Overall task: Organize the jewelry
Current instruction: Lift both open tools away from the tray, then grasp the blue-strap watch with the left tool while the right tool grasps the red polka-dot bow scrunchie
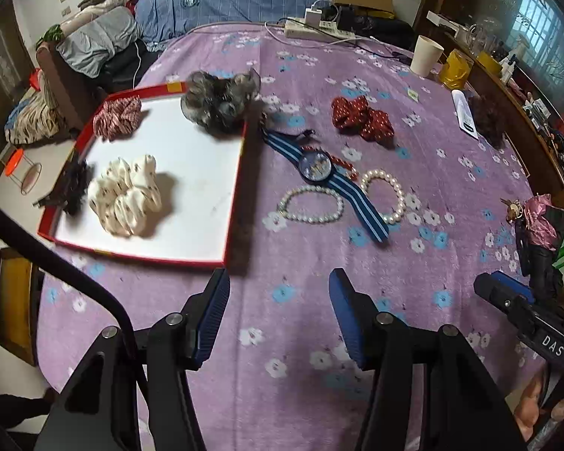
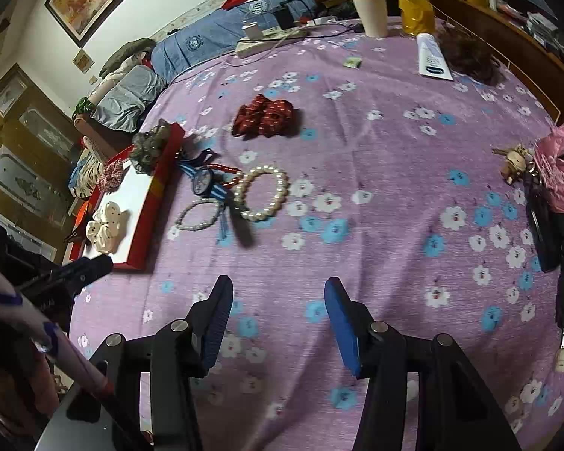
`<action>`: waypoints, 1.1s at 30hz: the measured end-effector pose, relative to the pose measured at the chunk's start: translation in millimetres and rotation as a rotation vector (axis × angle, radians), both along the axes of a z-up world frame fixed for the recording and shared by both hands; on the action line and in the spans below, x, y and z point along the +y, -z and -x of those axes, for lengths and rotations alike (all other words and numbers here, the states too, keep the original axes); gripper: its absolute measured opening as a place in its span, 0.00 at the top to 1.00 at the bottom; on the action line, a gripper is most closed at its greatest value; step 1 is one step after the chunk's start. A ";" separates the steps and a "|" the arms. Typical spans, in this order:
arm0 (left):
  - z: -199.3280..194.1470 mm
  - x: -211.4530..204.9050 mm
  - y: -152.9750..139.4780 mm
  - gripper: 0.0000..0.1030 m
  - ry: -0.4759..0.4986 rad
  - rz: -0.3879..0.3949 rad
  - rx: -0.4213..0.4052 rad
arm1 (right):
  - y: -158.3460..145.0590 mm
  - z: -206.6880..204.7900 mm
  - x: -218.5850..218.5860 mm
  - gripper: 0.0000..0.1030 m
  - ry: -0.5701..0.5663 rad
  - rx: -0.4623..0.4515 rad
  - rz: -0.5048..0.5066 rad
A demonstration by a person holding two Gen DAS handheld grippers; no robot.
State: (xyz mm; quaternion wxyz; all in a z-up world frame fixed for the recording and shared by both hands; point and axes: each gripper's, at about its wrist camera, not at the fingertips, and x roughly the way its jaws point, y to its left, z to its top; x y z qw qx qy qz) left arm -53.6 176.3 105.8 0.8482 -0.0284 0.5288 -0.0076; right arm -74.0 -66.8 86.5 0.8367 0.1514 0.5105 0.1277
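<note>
Red-rimmed tray point(image 1: 237, 173), left on the purple floral surface point(image 1: 282, 338): holds a cream scrunchie point(image 1: 126, 195), a red patterned scrunchie point(image 1: 116, 116), a dark clip point(image 1: 73, 188) at its near-left edge, and a grey scrunchie point(image 1: 218, 101) draped over its far rim.

Apparently left to sort, right of the tray: striped-band watch point(image 1: 316, 165), two pearl bracelets point(image 1: 312, 203) point(image 1: 385, 195), red bead strand point(image 1: 342, 161), dark red scrunchie point(image 1: 361, 116).

Left tongs point(image 1: 278, 319): wide apart, empty, above the cloth. Right tongs point(image 2: 278, 319): likewise.
</note>
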 end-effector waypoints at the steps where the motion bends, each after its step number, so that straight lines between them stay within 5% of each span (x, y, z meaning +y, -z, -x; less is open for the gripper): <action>1: -0.3 -0.7 1.1 0.48 -0.007 0.001 0.004 | 1.0 -0.4 -2.0 0.47 -0.003 0.003 -0.005; 9: -52.2 -4.7 17.5 0.48 -0.026 0.097 0.057 | 19.7 -12.1 -2.5 0.47 -0.028 0.037 -0.038; 17: -138.7 -12.0 71.0 0.48 -0.049 0.242 0.173 | 24.1 -32.6 -13.8 0.47 0.021 0.051 0.022; 24: -166.3 -25.5 82.8 0.48 0.011 0.200 0.154 | 28.8 -63.7 -23.8 0.47 0.070 0.070 0.037; 27: -168.9 -33.4 82.4 0.59 0.054 0.152 0.130 | 27.5 -80.1 -19.3 0.47 0.067 0.064 0.042; 33: -172.8 -33.9 83.8 0.59 0.101 0.174 0.116 | 16.1 -131.3 -0.8 0.46 0.025 0.014 0.051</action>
